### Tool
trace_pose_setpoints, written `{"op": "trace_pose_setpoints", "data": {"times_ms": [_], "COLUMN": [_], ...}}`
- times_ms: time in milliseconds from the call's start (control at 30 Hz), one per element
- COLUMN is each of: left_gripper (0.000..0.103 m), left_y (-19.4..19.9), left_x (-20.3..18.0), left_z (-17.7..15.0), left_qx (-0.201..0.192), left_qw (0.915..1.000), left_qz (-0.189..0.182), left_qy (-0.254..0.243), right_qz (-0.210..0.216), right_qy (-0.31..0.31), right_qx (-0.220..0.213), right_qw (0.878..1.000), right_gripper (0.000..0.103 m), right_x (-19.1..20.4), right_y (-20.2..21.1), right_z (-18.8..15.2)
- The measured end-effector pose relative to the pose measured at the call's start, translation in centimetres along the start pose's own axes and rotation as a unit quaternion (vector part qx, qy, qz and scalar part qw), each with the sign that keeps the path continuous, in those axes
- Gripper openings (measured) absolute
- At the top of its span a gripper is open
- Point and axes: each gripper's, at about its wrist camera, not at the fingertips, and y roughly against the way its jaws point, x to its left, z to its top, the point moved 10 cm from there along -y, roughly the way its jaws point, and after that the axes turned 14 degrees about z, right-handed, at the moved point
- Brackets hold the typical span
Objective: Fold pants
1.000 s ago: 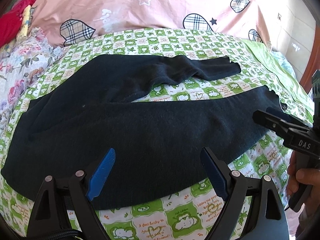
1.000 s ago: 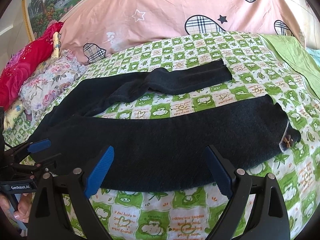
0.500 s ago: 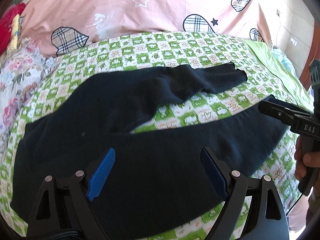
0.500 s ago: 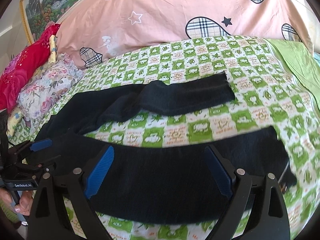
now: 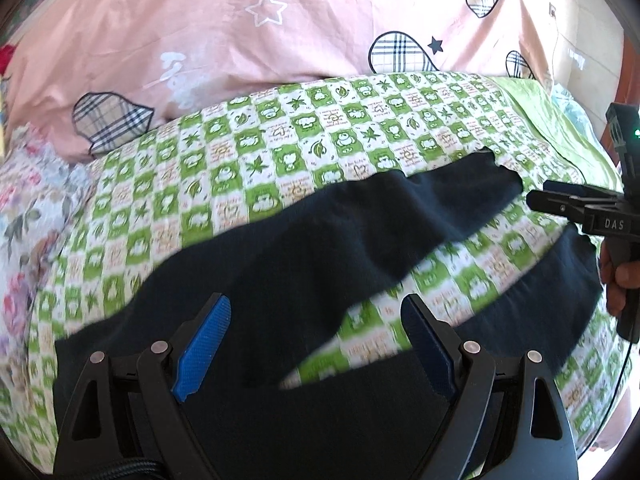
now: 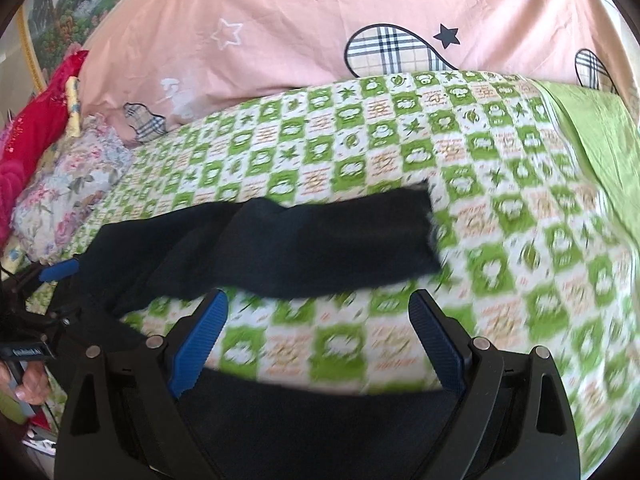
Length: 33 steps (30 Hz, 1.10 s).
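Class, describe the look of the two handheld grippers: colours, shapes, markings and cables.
Both the left gripper and right gripper have black angular frames, silver pivot pins and ribbed blue finger pads. The right one's side is marked "DAS"; a braided black cable shows below the left.

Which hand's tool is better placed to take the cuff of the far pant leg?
Right. In the left wrist view the right tool sits close to the far leg's cuff, while the left tool is over the crotch end of the pants.
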Motion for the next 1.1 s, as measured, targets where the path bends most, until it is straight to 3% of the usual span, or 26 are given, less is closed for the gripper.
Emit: {"op": "trace_pose_setpoints", "data": {"times_ms": [167, 367, 567, 667, 700, 767, 800, 833, 867, 967, 1100], "left_gripper": [0.088, 0.088, 0.088, 0.087, 0.080, 0.051, 0.048, 0.033, 0.019, 0.008, 0.007], "left_y": [-2.6, -6.0, -10.4, -12.8, -13.4, -14.8, -14.7, -14.5, -14.1, -12.6, -8.5], "left_x": [0.1, -1.4, -2.3, -3.0, -3.2, -3.6, -3.7, -3.6, -3.7, -3.3, -3.0], "left_z": [3.4, 6.4, 7.2, 6.5, 6.2, 5.2, 5.1, 5.2, 5.1, 4.8, 4.1], "left_qx": [0.007, 0.028, 0.055, 0.089, 0.099, 0.135, 0.135, 0.130, 0.129, 0.127, 0.107], "left_qw": [0.9999, 0.9974, 0.9944, 0.9901, 0.9888, 0.9833, 0.9829, 0.9834, 0.9829, 0.9826, 0.9845], "left_qz": [-0.009, -0.057, -0.052, -0.062, -0.064, -0.082, -0.096, -0.100, -0.106, -0.115, -0.126], "left_qy": [-0.009, -0.034, -0.074, -0.089, -0.090, -0.090, -0.081, -0.077, -0.078, -0.071, -0.059], "right_qz": [0.004, 0.006, 0.011, 0.021, 0.020, 0.014, 0.015, 0.017, 0.016, 0.024, 0.032], "right_qy": [-0.016, -0.058, -0.061, -0.074, -0.073, -0.065, -0.064, -0.064, -0.062, -0.044, -0.033], "right_qx": [0.007, 0.024, 0.051, 0.058, 0.059, 0.065, 0.067, 0.068, 0.068, 0.056, 0.026], "right_qw": [1.000, 0.998, 0.997, 0.995, 0.995, 0.996, 0.996, 0.995, 0.996, 0.997, 0.999], "right_gripper": [0.092, 0.092, 0.090, 0.081, 0.076, 0.047, 0.040, 0.018, 0.010, 0.010, 0.009], "right_x": [-2.9, -6.9, -8.4, -9.0, -9.2, -9.2, -9.2, -9.2, -9.2, -8.6, -8.3], "right_y": [-1.2, -4.1, -7.0, -8.2, -8.5, -8.8, -8.9, -8.9, -8.7, -7.6, -5.2], "right_z": [3.2, 5.4, 5.5, 5.5, 5.6, 5.7, 5.9, 6.0, 6.2, 6.8, 7.9]}}
